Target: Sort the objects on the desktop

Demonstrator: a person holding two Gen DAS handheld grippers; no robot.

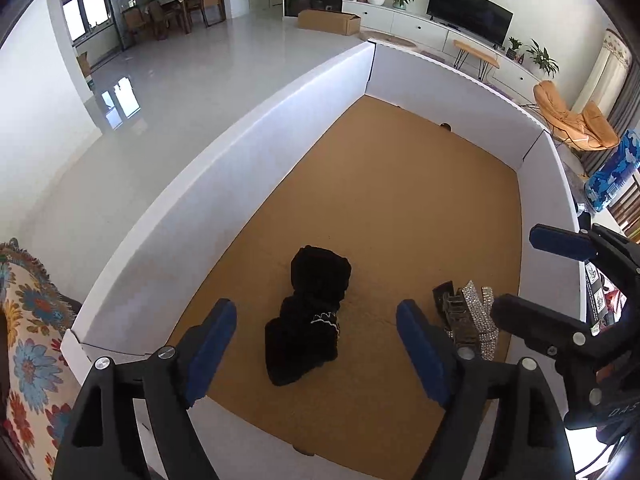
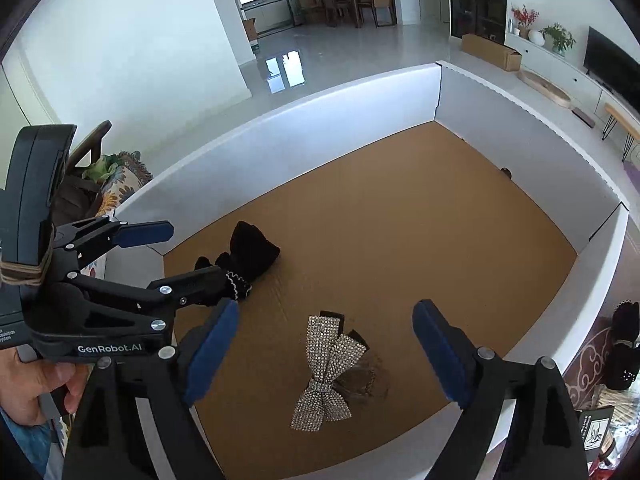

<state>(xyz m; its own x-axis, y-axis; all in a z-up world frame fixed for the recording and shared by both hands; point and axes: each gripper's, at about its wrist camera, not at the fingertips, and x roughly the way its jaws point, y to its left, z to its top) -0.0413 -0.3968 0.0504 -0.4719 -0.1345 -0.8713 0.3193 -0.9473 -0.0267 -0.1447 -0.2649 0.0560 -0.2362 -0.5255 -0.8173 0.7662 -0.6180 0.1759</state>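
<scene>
A large box with white walls [image 1: 240,184] and a brown cardboard floor holds two things. A black velvet cloth bundle with white trim [image 1: 308,320] lies on the floor, below and between the blue pads of my left gripper [image 1: 318,348], which is open and touches nothing. To its right lies a rhinestone bow hair clip [image 1: 472,316]. In the right wrist view the bow [image 2: 328,364] lies flat under my right gripper [image 2: 326,350], also open and clear of it. The black bundle [image 2: 248,256] lies further left, partly behind the left gripper [image 2: 172,258].
The box wall [image 2: 280,148] rings the floor on all sides. A floral cloth [image 1: 28,340] lies outside the box on the left. Outside on the right sits another black item [image 2: 626,344]. A hand [image 2: 32,384] holds the left gripper. Both grippers hang close together.
</scene>
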